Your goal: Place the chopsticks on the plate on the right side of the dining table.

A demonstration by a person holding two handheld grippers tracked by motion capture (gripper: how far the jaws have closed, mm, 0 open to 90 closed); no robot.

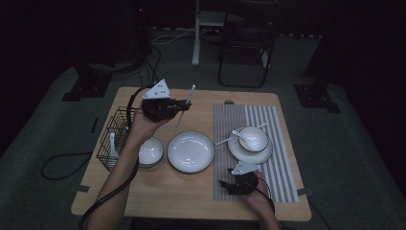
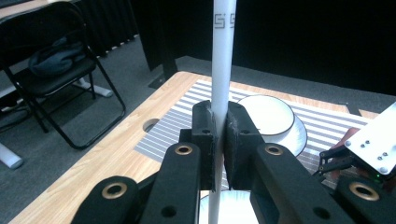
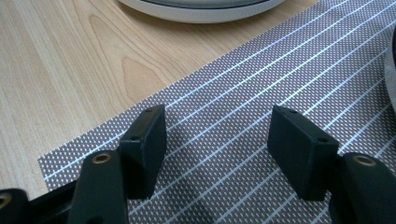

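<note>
Black hand-held gripper (image 2: 219, 140) clamps smooth white chopstick (image 2: 222, 56).

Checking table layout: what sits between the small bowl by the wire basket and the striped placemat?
In the high view, one empty white plate lies between the small bowl and the striped placemat, on bare wood.

One overhead camera, two riding close on the grippers

High view looks down over the table (image 1: 158, 189); both gripper views skim near the striped mat (image 3: 261, 93), which all three share.
</note>
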